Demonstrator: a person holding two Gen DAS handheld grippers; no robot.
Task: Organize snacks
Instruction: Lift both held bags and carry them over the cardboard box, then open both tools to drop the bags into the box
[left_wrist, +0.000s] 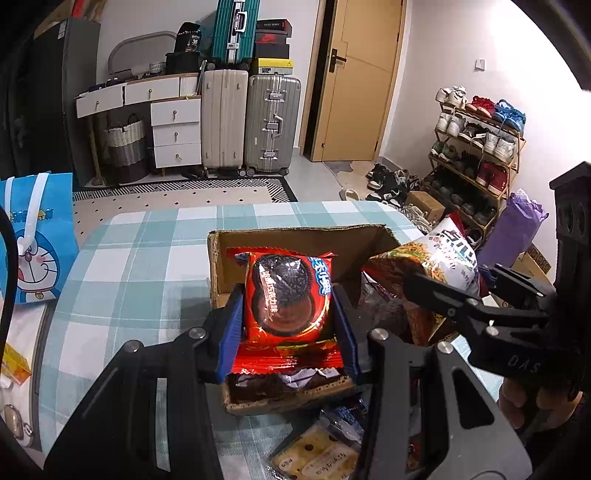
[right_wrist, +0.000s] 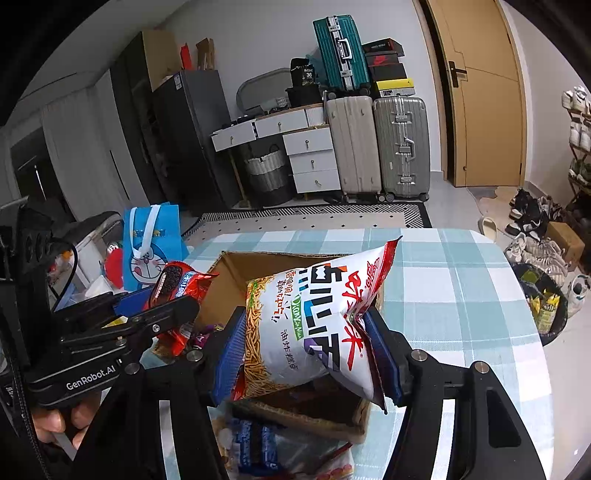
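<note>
My left gripper is shut on a red Oreo packet and holds it above the open cardboard box. My right gripper is shut on a white and red bag of fried noodle snacks, held above the same box. The noodle bag also shows at the right of the left wrist view, and the Oreo packet at the left of the right wrist view. Dark wrappers lie inside the box, mostly hidden by the packets.
The box stands on a table with a teal checked cloth. Loose snack packs lie at the near edge. A blue Doraemon bag stands at the left. Suitcases, drawers and a shoe rack fill the room behind.
</note>
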